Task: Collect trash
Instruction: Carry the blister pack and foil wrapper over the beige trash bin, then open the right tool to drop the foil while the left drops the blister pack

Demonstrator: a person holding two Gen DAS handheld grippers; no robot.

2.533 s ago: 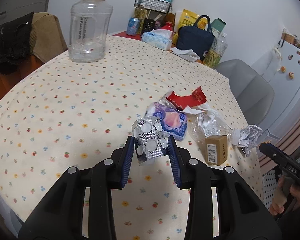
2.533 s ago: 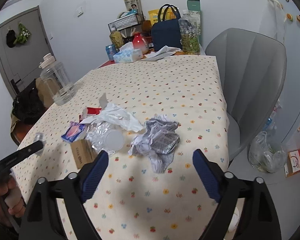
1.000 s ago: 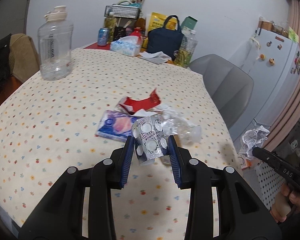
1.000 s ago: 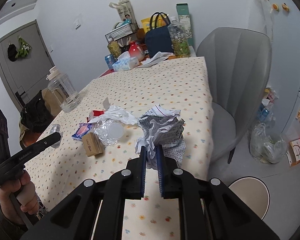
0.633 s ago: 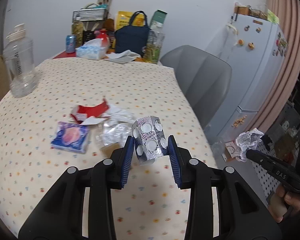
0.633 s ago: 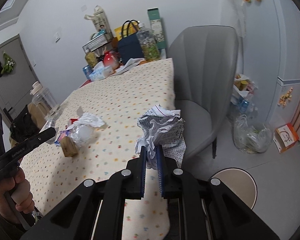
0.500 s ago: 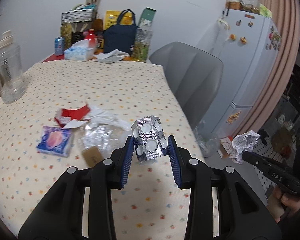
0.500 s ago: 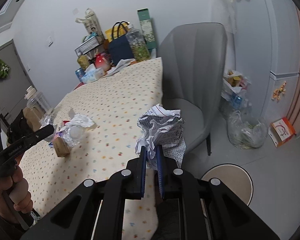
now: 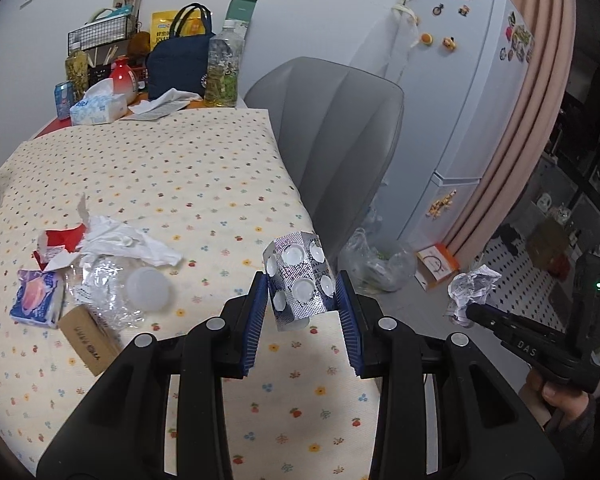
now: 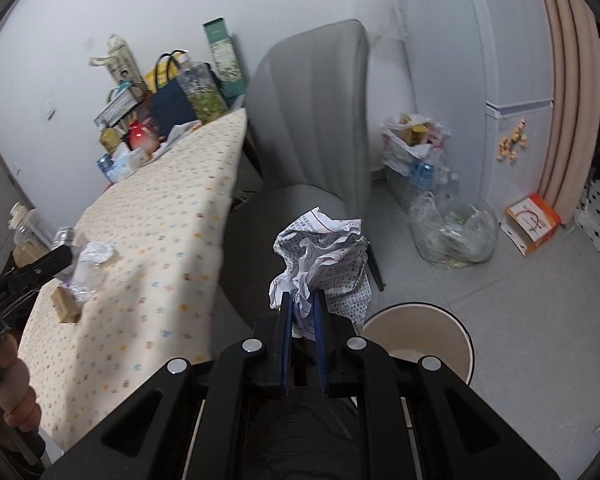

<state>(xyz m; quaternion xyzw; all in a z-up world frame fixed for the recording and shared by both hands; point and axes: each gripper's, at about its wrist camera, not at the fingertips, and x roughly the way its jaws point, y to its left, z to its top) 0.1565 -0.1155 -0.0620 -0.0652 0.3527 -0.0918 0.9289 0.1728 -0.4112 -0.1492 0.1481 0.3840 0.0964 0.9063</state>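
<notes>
My left gripper (image 9: 302, 284) is shut on a silver pill blister pack (image 9: 299, 280) and holds it above the table's right edge. My right gripper (image 10: 303, 300) is shut on a crumpled printed paper (image 10: 320, 256) and holds it off the table, above the floor beside a round beige bin (image 10: 418, 334). The right gripper and its paper also show in the left wrist view (image 9: 473, 290). More trash lies on the dotted tablecloth (image 9: 188, 176): a red torn wrapper (image 9: 60, 240), white tissue (image 9: 128, 240), crinkled clear plastic (image 9: 112, 288), a purple packet (image 9: 36, 298) and a small brown box (image 9: 88, 340).
A grey chair (image 9: 340, 140) stands at the table's right side, with a clear bag of rubbish (image 10: 454, 232) on the floor near a white fridge (image 9: 472, 92). A navy bag (image 9: 176, 68), bottles and a tissue box (image 9: 96, 106) crowd the table's far end.
Both grippers have swung right, away from the table's middle toward the chair and floor. The right gripper, open 2.5 s ago, closed on the crumpled paper and lifted it off the table.
</notes>
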